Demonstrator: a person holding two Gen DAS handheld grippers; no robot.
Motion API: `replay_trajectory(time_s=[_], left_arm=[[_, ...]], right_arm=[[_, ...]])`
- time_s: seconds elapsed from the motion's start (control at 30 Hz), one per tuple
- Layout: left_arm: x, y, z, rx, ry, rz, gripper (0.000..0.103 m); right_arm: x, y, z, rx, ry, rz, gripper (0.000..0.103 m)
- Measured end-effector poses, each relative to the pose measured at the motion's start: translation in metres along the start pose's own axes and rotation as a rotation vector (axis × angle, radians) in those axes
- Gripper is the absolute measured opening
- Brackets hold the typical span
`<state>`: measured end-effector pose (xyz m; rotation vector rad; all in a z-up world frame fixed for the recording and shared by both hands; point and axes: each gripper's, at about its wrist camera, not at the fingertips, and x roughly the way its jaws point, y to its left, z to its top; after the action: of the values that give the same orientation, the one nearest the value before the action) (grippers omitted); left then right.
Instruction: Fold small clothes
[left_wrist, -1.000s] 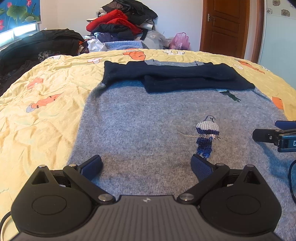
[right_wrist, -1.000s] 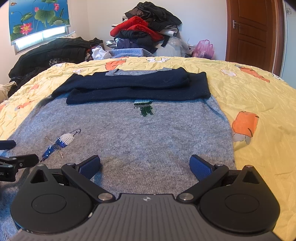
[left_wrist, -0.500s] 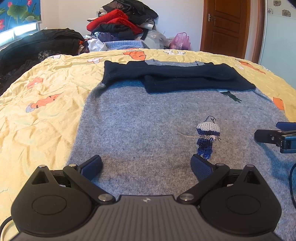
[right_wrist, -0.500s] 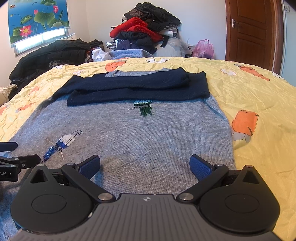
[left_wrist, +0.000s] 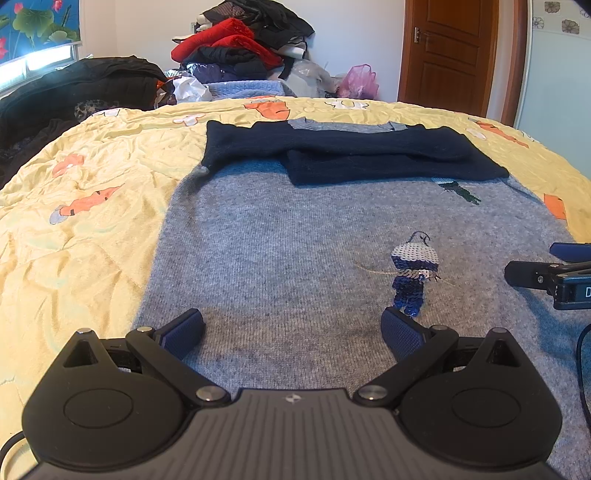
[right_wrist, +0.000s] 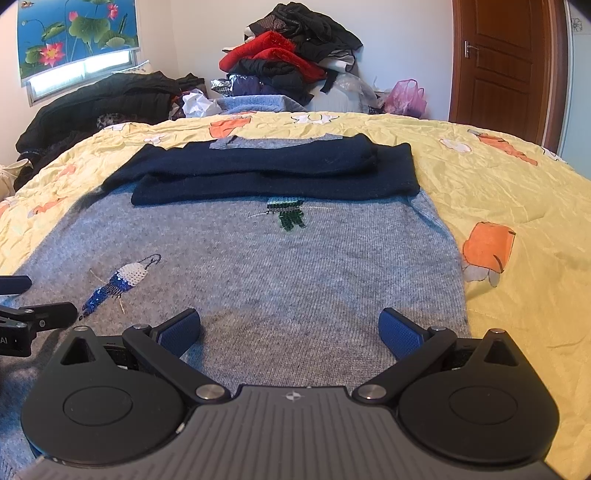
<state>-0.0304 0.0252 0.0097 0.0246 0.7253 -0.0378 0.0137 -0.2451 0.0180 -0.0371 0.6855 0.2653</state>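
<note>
A grey knit sweater lies flat on the yellow bedspread. Its two navy sleeves are folded across the chest at the far end. A sequin bird and a green motif decorate the body. My left gripper hovers open over the near hem on the left half. My right gripper hovers open over the near hem on the right half. Nothing sits between either pair of fingers. Each gripper's tip shows at the edge of the other's view.
A pile of red and black clothes sits beyond the bed's far edge, with a dark coat heap to the left. A pink bag and a wooden door stand at the far right.
Both grippers have stayed open over the hem. The views have barely shifted, tilting slightly so the sweater sits a little lower in frame.
</note>
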Motion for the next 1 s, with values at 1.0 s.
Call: replay_trajectory(time_s=[1.0], left_arm=[[-0.01, 0.001, -0.005, 0.007, 0.013, 0.018, 0.103]], right_arm=[[-0.016, -0.001, -0.006, 0.057, 0.005, 0.012, 0.103]])
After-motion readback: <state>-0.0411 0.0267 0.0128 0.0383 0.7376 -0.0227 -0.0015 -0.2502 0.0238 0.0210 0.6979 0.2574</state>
